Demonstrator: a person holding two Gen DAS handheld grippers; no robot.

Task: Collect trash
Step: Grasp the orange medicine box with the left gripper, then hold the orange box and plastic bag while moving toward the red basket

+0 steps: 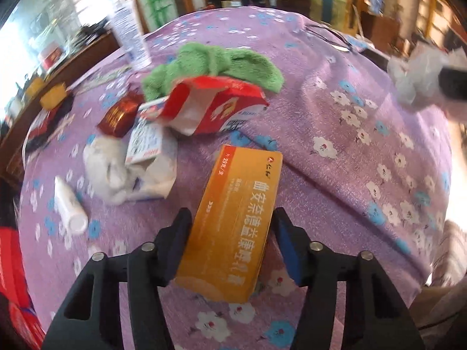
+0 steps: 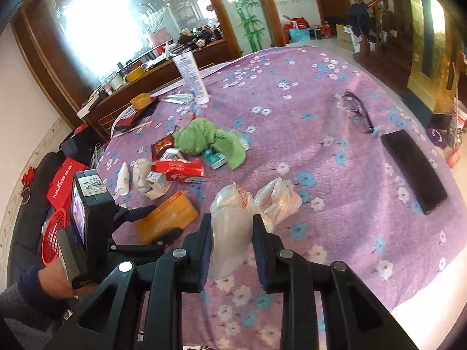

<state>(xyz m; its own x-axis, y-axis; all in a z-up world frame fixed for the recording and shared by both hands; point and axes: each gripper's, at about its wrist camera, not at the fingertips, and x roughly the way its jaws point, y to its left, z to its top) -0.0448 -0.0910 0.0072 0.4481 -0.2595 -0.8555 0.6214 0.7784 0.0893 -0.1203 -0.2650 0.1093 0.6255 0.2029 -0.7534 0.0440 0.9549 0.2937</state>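
The left hand-held gripper (image 1: 232,233) has its 2 jaws on either side of the orange carton (image 1: 233,218), the left pad against the carton's long edge and the right pad at or just beside the other edge. Whether the grip is firm yet I cannot tell; the carton lies flat on the purple flowered cloth (image 1: 350,175) covering the worktop. The right hand-held gripper (image 2: 232,242) is clamped on the neck of a thin clear plastic bag (image 2: 233,218), whose body rests crumpled on the cloth just ahead of it.

The step in hand looks like picking up 1 piece of rubbish, the orange carton, to be put into the bag held by the other hand. More rubbish lies in a heap further along the cloth: a torn red carton (image 1: 216,105), a small white carton (image 1: 146,143), crumpled white paper (image 1: 108,172), a white bottle (image 1: 70,204) on its side and a dark red packet (image 1: 118,115). A green cloth (image 1: 213,64) sits behind the heap, and a pair of glasses (image 2: 357,110) and a black case (image 2: 414,172) lie well apart from it; these are probably not rubbish.

Next, the left jaws likely need to finish closing on the carton's narrow sides, then lift it clear. The bag's mouth appears pinched together, so it would need opening or re-gripping at 1 edge before the carton can go in.
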